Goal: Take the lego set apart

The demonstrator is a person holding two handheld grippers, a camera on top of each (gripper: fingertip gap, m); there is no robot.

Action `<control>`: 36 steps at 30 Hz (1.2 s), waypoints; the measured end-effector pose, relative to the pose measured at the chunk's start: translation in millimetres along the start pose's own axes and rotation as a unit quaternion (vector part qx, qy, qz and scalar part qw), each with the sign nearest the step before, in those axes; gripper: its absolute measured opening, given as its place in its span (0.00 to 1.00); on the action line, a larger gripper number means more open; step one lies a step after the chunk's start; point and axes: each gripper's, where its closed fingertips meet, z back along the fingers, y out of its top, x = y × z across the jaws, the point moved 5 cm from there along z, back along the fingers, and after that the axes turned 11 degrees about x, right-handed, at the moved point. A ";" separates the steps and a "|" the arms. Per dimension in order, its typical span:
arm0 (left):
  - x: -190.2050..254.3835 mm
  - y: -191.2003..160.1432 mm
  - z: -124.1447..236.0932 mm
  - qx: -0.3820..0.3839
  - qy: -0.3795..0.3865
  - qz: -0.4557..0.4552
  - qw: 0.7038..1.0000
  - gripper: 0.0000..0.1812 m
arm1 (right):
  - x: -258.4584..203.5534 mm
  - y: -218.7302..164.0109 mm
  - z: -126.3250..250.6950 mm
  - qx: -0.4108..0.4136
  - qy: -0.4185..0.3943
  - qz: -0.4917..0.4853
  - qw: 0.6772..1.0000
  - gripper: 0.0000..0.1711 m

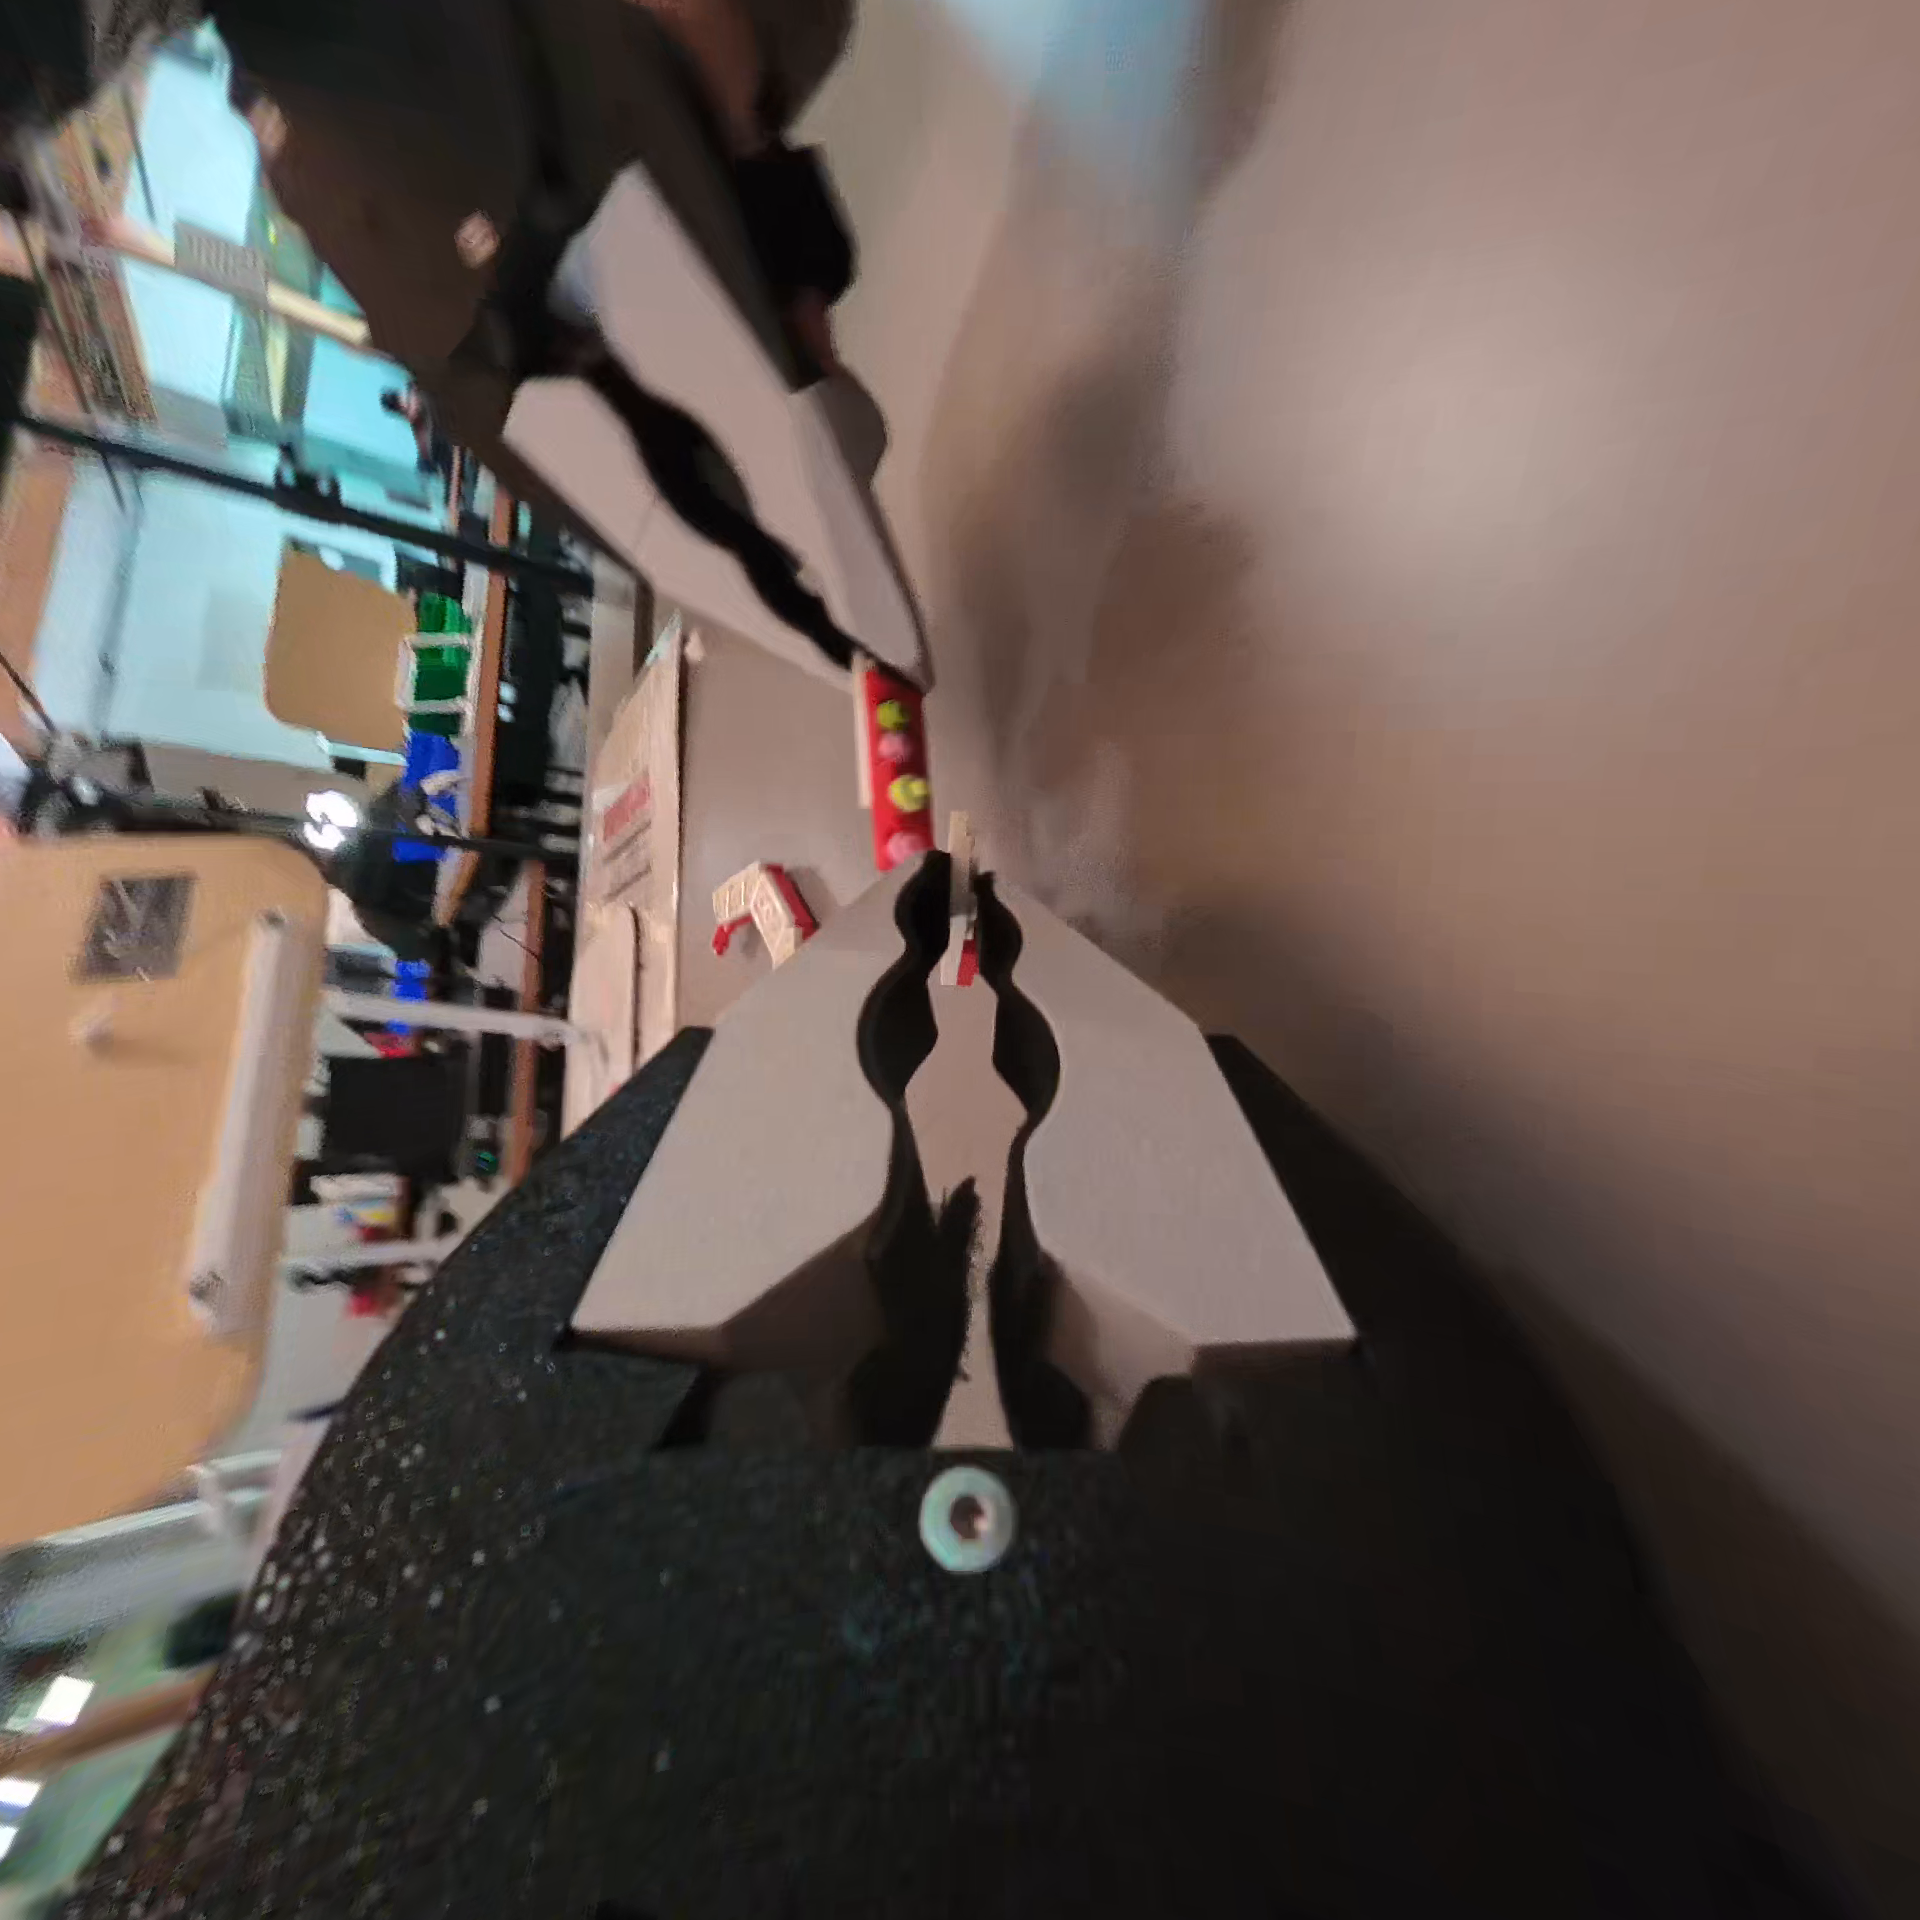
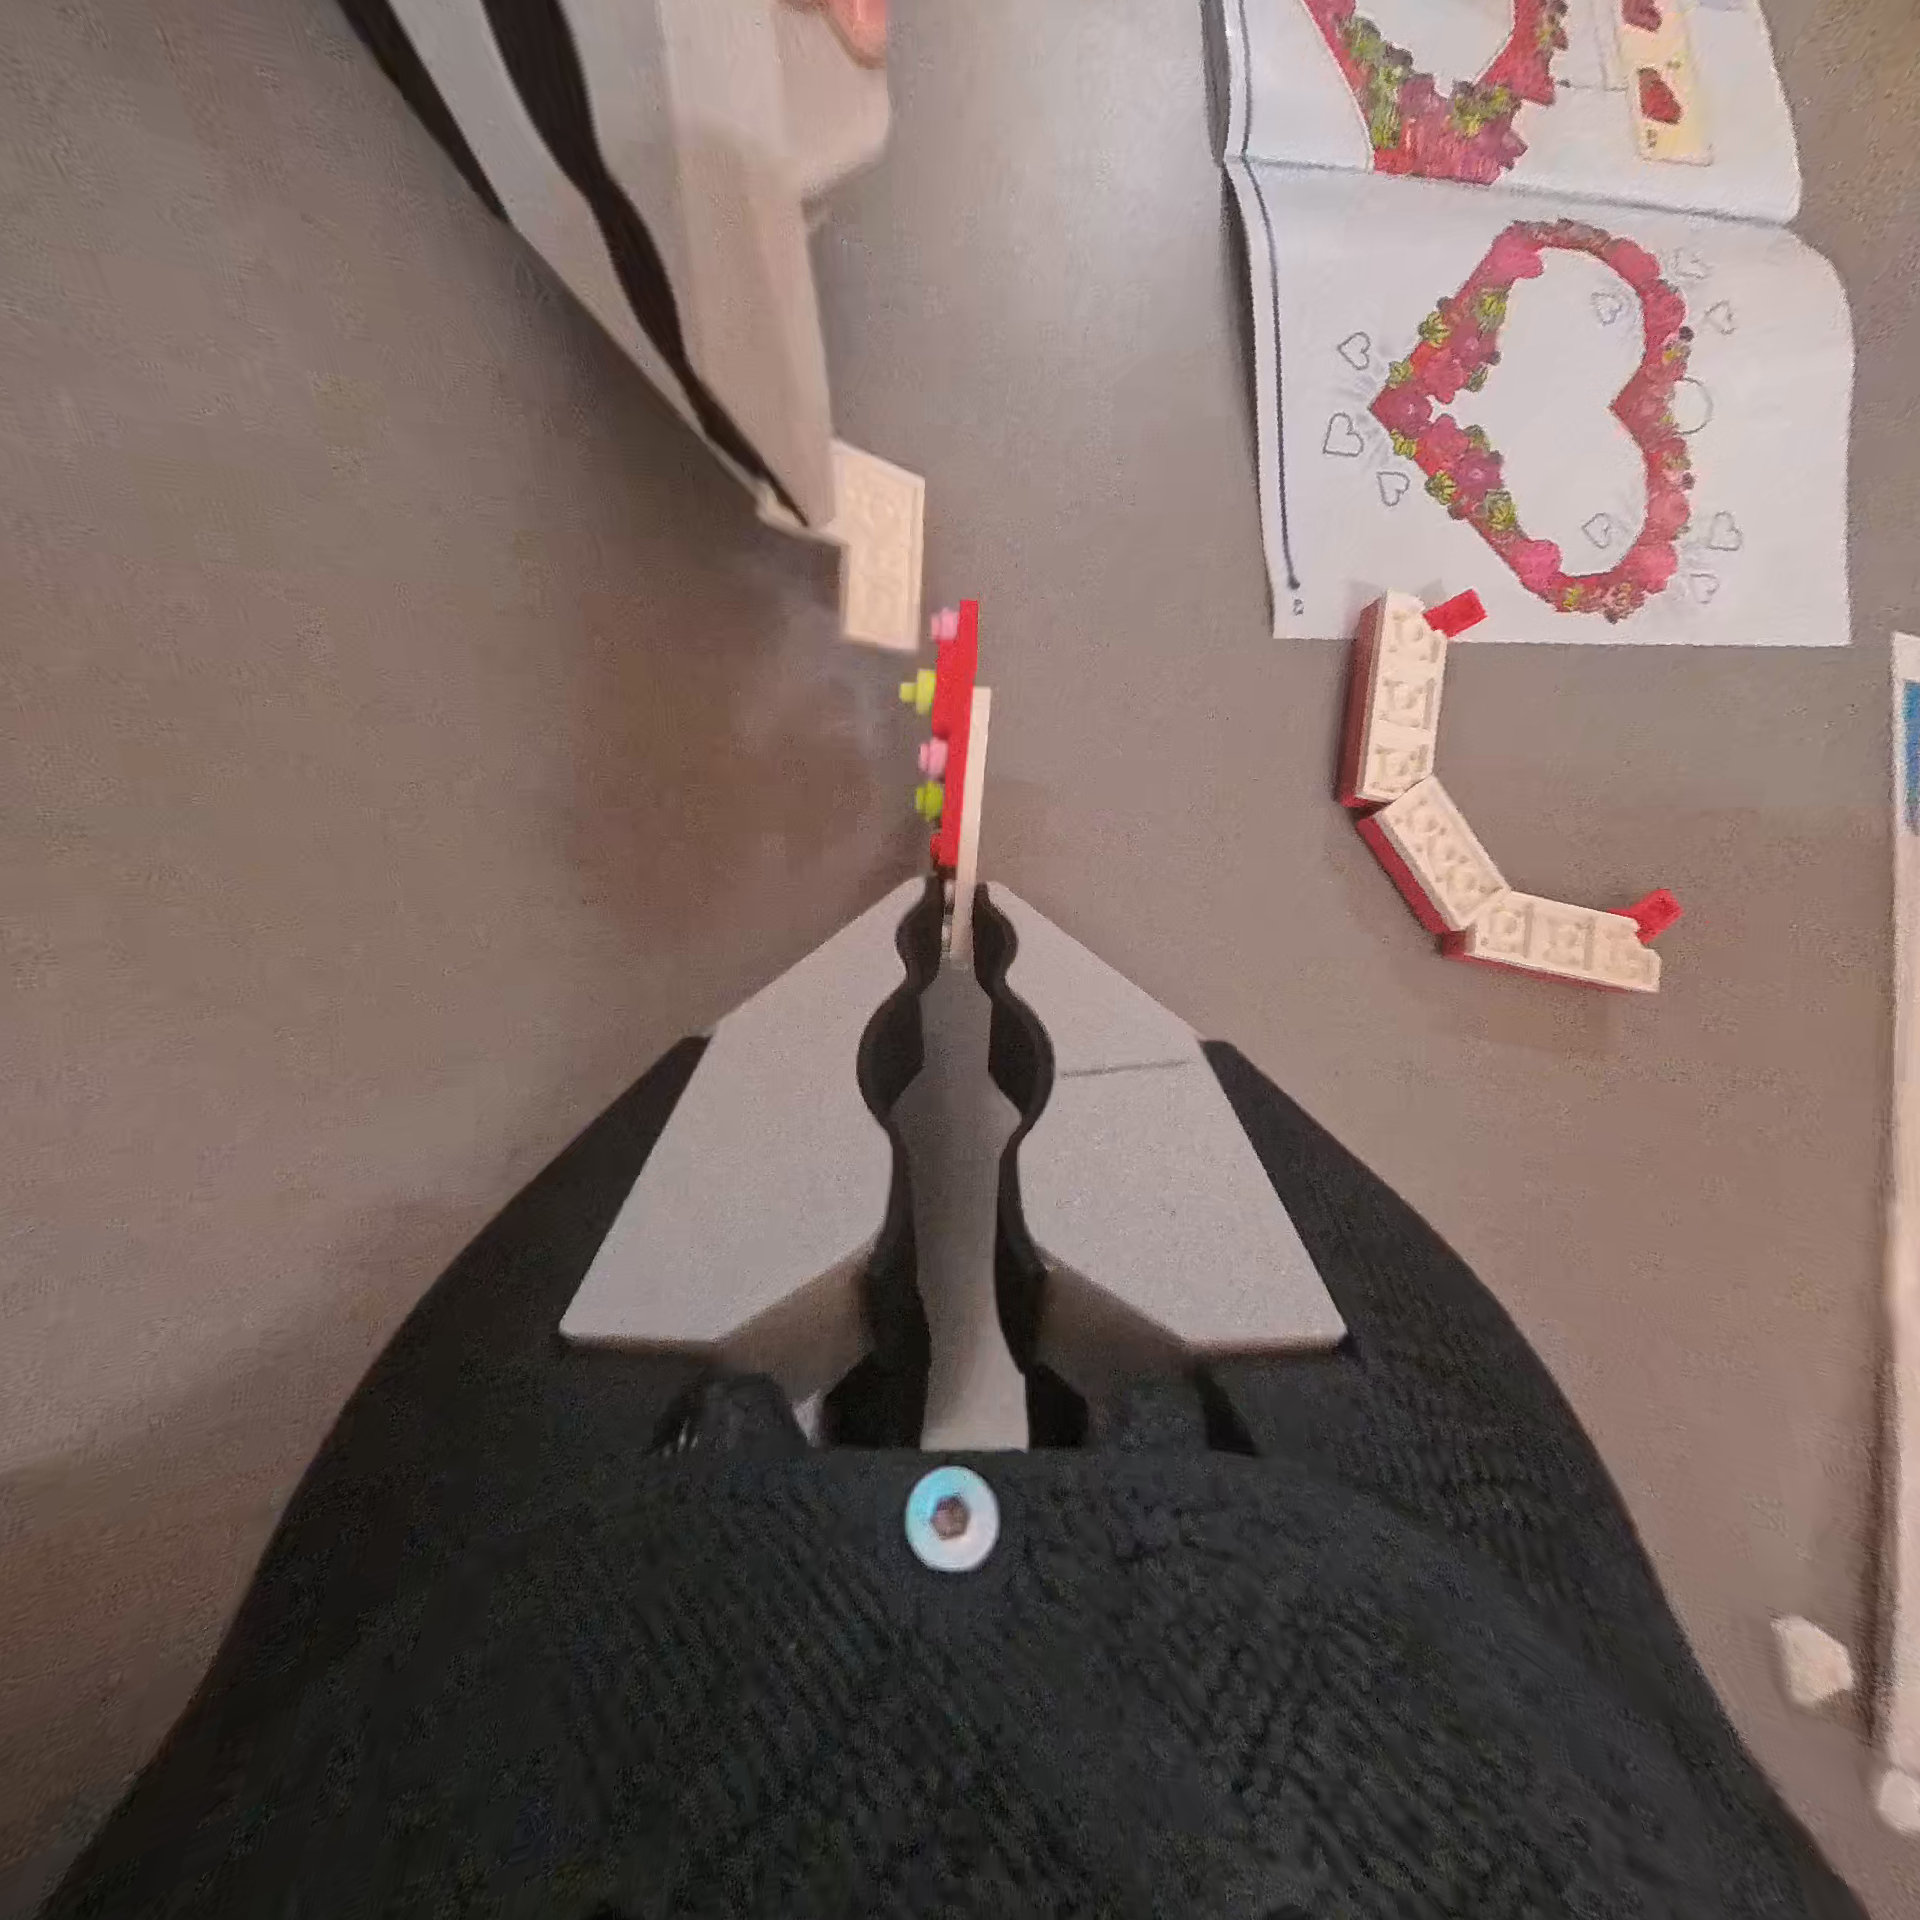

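Observation:
My right gripper [image 2: 956, 888] is shut on the end of a red and cream lego strip [image 2: 964, 748] that carries pink and lime studs. It holds the strip edge-on above the grey table. My left gripper [image 1: 958, 883] is shut on a small cream plate [image 1: 958, 847]. In the right wrist view that cream plate [image 2: 881, 561] sits at the left gripper's tips [image 2: 810, 514], just beside the strip's far end with a small gap. In the left wrist view the red strip [image 1: 896, 769] hangs from the right gripper [image 1: 894, 665], close to my cream plate.
A curved cream and red lego segment [image 2: 1455, 810] with red clips lies on the table [image 2: 416, 727] to the right, below an open instruction booklet [image 2: 1548, 416]. A small white piece [image 2: 1813, 1673] lies at the lower right. That lego segment [image 1: 764, 909] and a cardboard box [image 1: 634, 821] show beyond.

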 end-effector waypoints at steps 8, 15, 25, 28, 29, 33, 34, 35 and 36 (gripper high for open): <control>-14.8 -18.4 5.3 0.015 -0.011 0.205 0.978 0.02 | 1.0 -2.7 -1.2 -0.030 -0.057 0.103 0.993 0.02; -17.3 -24.3 -5.3 -0.039 0.000 0.285 0.958 0.30 | -1.0 11.6 -1.4 -0.052 -0.129 0.221 0.965 0.02; -22.3 -15.8 -6.6 -0.086 0.069 0.169 0.980 0.04 | -6.7 33.2 -7.5 -0.070 -0.177 0.265 0.945 0.02; -20.3 -10.8 -3.6 -0.101 0.085 0.063 0.989 0.03 | -8.4 37.5 -4.5 -0.062 -0.160 0.225 0.959 0.02; -17.4 -8.4 -4.1 -0.108 0.083 0.028 0.990 0.03 | -9.2 36.9 -2.7 -0.048 -0.135 0.182 0.973 0.03; -16.0 3.4 -4.6 -0.110 0.102 -0.092 0.984 0.04 | -4.1 32.8 10.9 0.067 -0.033 -0.004 0.997 0.05; -15.7 5.9 -4.4 -0.112 0.107 -0.123 0.980 0.04 | -2.3 30.8 13.2 0.097 -0.004 -0.051 0.994 0.06; -14.4 8.1 -5.0 -0.114 0.108 -0.154 0.976 0.04 | -1.2 28.2 14.4 0.119 0.023 -0.090 0.989 0.07; -12.3 9.8 -5.8 -0.115 0.106 -0.176 0.972 0.04 | -1.0 24.8 14.3 0.131 0.045 -0.116 0.984 0.07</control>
